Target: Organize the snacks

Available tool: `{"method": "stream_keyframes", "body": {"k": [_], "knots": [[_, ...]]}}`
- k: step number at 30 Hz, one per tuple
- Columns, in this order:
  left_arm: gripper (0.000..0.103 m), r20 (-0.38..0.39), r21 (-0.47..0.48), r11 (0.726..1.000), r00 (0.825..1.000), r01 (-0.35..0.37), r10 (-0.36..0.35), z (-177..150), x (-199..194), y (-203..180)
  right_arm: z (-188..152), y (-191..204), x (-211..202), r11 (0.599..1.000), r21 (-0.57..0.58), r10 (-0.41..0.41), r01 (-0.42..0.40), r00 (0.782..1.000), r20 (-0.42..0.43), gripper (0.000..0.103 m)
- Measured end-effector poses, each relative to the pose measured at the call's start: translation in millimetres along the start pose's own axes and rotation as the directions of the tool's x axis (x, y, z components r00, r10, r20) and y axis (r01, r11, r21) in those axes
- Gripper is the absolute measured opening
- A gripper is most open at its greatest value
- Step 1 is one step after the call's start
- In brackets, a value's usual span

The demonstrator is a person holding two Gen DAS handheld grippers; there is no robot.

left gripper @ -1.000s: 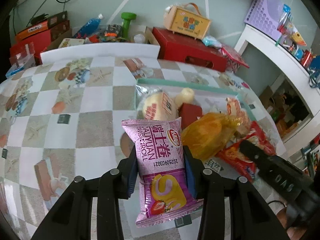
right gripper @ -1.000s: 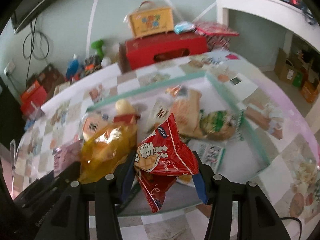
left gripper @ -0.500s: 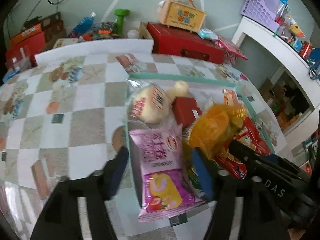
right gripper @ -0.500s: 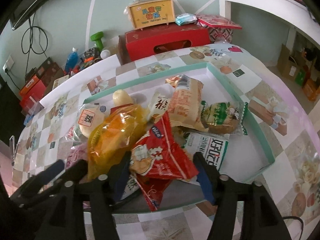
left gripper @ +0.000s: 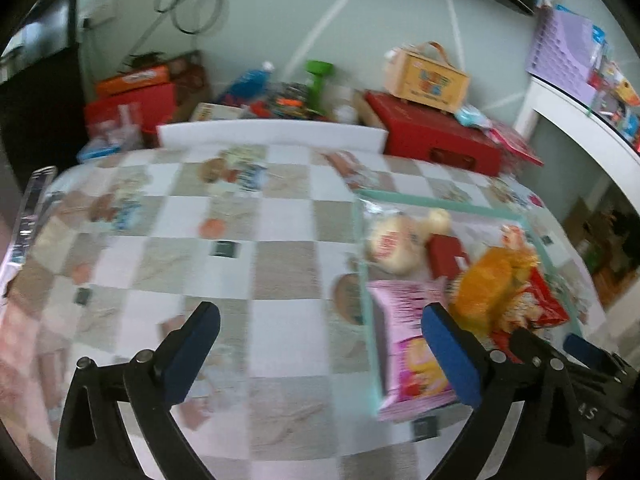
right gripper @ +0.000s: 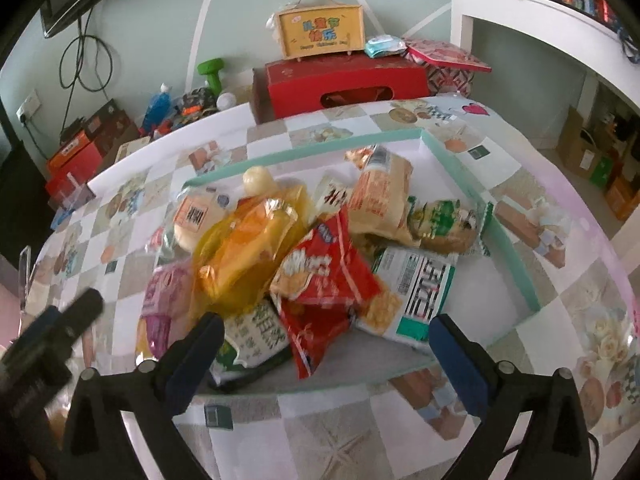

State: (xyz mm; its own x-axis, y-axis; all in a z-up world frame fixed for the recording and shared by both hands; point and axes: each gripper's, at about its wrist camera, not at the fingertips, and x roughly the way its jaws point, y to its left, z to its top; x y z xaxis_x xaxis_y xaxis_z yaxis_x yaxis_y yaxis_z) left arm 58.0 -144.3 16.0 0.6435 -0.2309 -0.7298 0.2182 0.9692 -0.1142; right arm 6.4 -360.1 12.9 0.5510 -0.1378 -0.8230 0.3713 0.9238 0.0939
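Observation:
A teal-rimmed tray on the chequered table holds several snack packets. The pink Swiss roll packet lies at the tray's near left corner, partly behind my left gripper's right finger. My left gripper is over the bare tablecloth left of the tray, its jaws opening wide with nothing between them. The red snack packet lies on the pile beside an orange bag. My right gripper hovers at the tray's near edge, its jaws opening. Its pads stand clear of the red packet.
Behind the table stand a red box with a yellow carry box on it, a green dumbbell and more boxes. A white shelf is at the right. The tablecloth spreads left of the tray.
Both grippers opened and let go: the pink packet and the red packet now lie in the tray. The left gripper swung left, off the tray.

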Motion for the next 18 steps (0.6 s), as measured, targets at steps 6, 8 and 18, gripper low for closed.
{"method": "stream_keyframes", "body": {"k": [6, 8, 18], "knots": [[0.101, -0.035, -0.002, 0.997, 0.997, -0.073, 0.073, -14.0, -5.3, 21.4, -15.9, 6.5, -7.1, 0.999, -0.031, -0.007, 0.007, 1.000, 0.000, 0.103], [0.101, -0.038, 0.005, 0.994, 0.993, -0.107, 0.107, -20.7, -9.7, 22.9, -21.1, 8.4, -9.2, 0.999, -0.040, -0.011, 0.011, 1.000, -0.002, 0.103], [0.101, -0.091, -0.010, 0.979, 0.975, -0.205, 0.204, -53.7, -16.1, 29.7, -31.6, 19.9, -15.8, 0.997, -0.082, -0.005, 0.005, 1.000, 0.001, 0.103]]}}
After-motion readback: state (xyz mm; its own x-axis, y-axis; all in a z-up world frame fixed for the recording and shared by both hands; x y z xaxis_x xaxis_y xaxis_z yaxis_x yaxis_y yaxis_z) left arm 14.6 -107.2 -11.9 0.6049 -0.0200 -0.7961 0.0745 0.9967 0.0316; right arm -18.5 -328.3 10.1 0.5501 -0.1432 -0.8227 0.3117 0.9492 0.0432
